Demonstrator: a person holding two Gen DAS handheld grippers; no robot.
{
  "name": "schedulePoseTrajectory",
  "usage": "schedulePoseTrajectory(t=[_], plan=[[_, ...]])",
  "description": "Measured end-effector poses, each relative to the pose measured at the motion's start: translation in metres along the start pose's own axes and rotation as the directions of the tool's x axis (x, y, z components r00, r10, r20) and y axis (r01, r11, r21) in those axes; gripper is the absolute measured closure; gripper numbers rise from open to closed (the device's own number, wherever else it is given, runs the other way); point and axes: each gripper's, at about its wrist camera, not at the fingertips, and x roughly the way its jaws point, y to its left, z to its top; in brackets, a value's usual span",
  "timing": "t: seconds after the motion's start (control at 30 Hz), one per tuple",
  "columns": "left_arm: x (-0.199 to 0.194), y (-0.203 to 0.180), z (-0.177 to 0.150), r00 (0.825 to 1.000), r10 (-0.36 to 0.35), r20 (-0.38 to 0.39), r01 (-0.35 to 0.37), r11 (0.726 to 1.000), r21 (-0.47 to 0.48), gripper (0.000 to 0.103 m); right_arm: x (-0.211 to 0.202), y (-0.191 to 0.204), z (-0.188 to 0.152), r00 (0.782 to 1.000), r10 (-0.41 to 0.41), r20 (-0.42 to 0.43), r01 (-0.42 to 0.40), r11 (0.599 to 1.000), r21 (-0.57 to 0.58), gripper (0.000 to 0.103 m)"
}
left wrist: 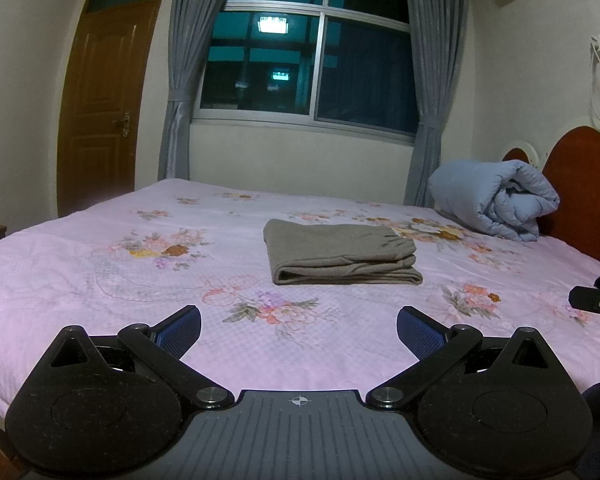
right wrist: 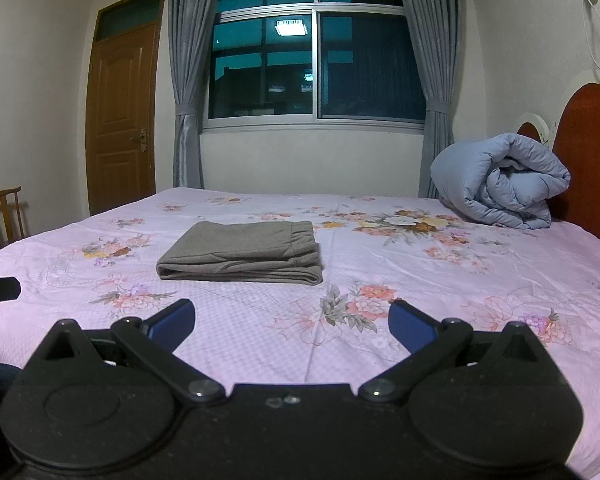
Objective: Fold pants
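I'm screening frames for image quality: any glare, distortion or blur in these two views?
Left wrist view: the window mirrors a bright ceiling light, the door bows from fisheye, corners vignette dark; the folded pants are sharp. Right wrist view: same reflection in the glass and curved walls; the open right hand-held gripper looks slightly soft up close, and the room is dim with a pink cast on the bedsheet.

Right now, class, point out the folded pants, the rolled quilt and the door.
folded pants (left wrist: 340,250), left wrist view, top layer's middle.
rolled quilt (right wrist: 496,178), right wrist view, outer blue surface.
door (right wrist: 122,116), right wrist view, middle of wooden panel.
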Motion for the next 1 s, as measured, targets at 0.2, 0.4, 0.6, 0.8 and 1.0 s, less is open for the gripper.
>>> schedulePoseTrajectory(t=[0.2,0.4,0.6,0.8,1.0], plan=[[0.0003,-0.0002,0.0007,1.000,-0.002,0.001,0.002,1.000,-0.001,0.000,-0.0003,0.0003,0.0001,1.000,-0.001,-0.003,0.001,1.000,0.000,0.005],[0.0002,-0.0015,0.0010,1.000,-0.004,0.003,0.004,1.000,0.004,0.000,0.0000,0.0003,0.0002,1.000,0.000,-0.002,0.000,1.000,-0.001,0.005],[0.0009,-0.0017,0.0013,1.000,-0.004,0.004,0.004,1.000,0.004,0.000,0.0004,0.0004,0.0003,1.000,0.001,-0.004,-0.001,1.000,-0.002,0.005],[0.0020,-0.0013,0.0014,1.000,-0.005,0.006,0.005,1.000,0.005,0.000,0.0003,0.0005,0.0004,1.000,0.000,-0.003,0.000,1.000,-0.002,0.005],[0.0009,-0.0009,0.0016,1.000,0.004,0.020,-0.004,1.000,-0.001,0.000,0.0001,0.0005,0.0005,1.000,0.000,-0.003,0.000,1.000,-0.003,0.005]])
